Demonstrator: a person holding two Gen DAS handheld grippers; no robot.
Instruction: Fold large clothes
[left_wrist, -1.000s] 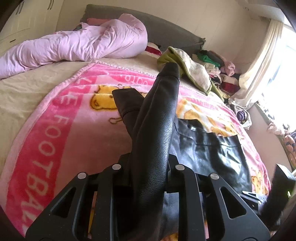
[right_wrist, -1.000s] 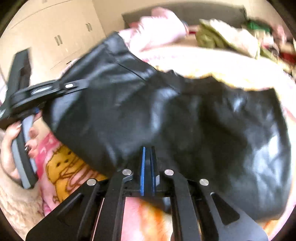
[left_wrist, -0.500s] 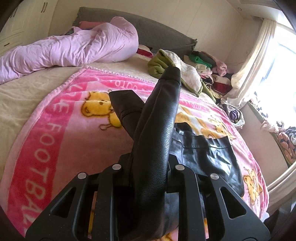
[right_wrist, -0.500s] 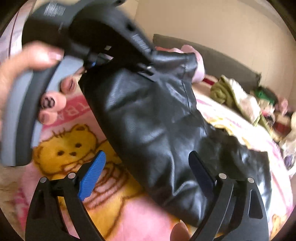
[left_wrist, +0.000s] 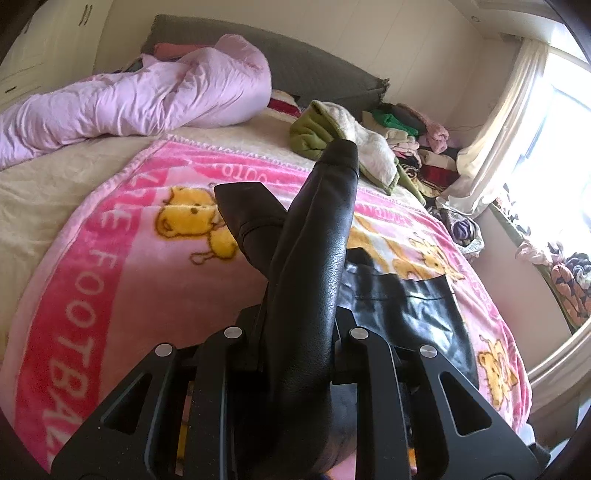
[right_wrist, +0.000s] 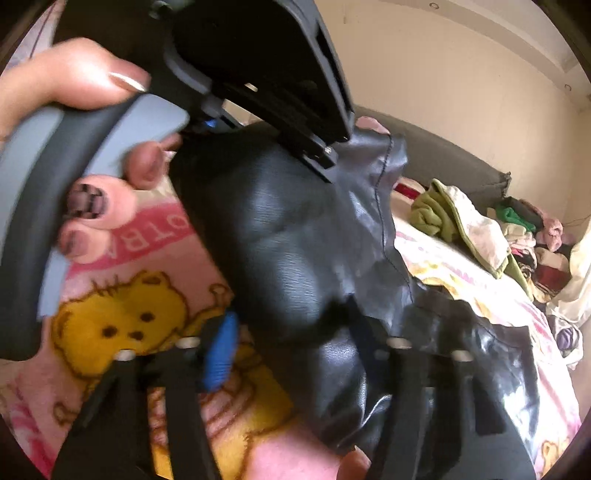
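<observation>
Left gripper (left_wrist: 295, 332) clamps black leather garment (left_wrist: 314, 266) over pink bear-print blanket (left_wrist: 110, 277); right gripper (right_wrist: 295, 343) has been closing, jaws astride it, part open

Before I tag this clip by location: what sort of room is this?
Most likely a bedroom at home. A bed with a grey headboard fills the view, covered by a pink cartoon blanket and a rumpled pink duvet, with piles of clothes beside a curtained window.

Cream walls (left_wrist: 424, 48), grey headboard (left_wrist: 314, 74), bright curtained window (left_wrist: 554, 122)
</observation>
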